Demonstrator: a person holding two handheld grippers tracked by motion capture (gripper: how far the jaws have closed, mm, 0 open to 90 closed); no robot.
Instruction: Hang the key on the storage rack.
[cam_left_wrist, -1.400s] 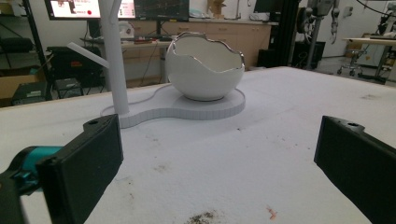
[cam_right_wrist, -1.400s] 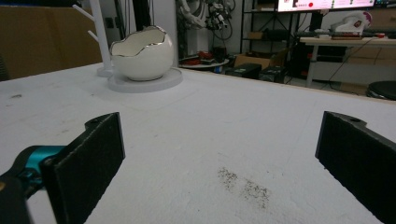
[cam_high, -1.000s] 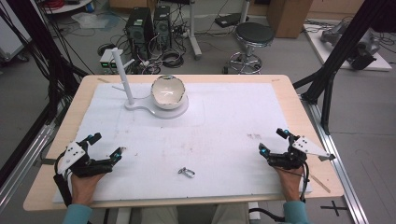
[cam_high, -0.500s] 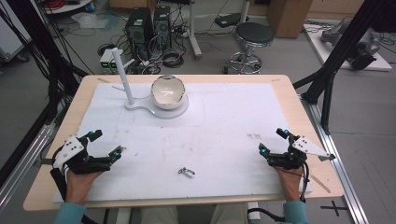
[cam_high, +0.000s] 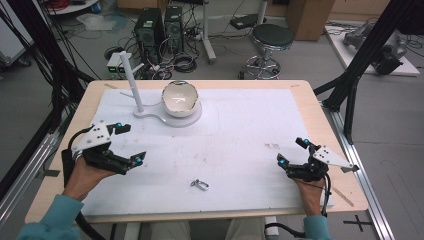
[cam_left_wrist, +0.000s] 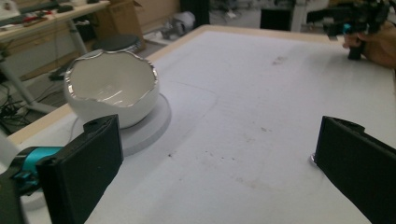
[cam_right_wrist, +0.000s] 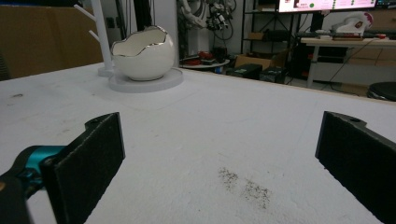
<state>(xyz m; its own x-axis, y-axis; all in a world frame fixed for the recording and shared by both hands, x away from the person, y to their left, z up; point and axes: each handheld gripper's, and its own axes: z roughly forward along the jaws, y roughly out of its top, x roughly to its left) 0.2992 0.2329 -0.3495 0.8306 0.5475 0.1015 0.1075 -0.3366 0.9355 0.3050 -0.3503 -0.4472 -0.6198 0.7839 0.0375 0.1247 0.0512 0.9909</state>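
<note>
Clearly the work in hand centres on the small metal clip (cam_high: 200, 184), which lies flat on the white mat (cam_high: 240, 135) near the front edge of the table (cam_high: 305, 90), between the 2 grippers and somewhat closer to the left one. It looks light and stiff, and I judge it slippery: thin shiny metal lying low against the mat gives the pads little to bite on. A pinch across its narrow middle, with the jaws coming down almost upright, seems the safest hold; too shallow an angle would probably just push it along the mat.

The left gripper (cam_high: 126, 144) hovers above the mat at the left with its jaws spread wide and nothing between them. The right gripper (cam_high: 291, 151) sits low at the right edge of the mat, its jaws likewise wide apart and empty. Both are well apart from the clip.

At the back stands a white bowl (cam_high: 179, 98) shaped like a cracked eggshell with a silvery jagged rim, resting on the round base of a white stand (cam_high: 131, 85) with short pegs. It looks like glazed ceramic, so fragile and smooth; a knock on the rim could chip it.

No brand, label or legible writing shows on the clip, bowl or stand; the screen far behind in the right gripper view is too small to read.
</note>
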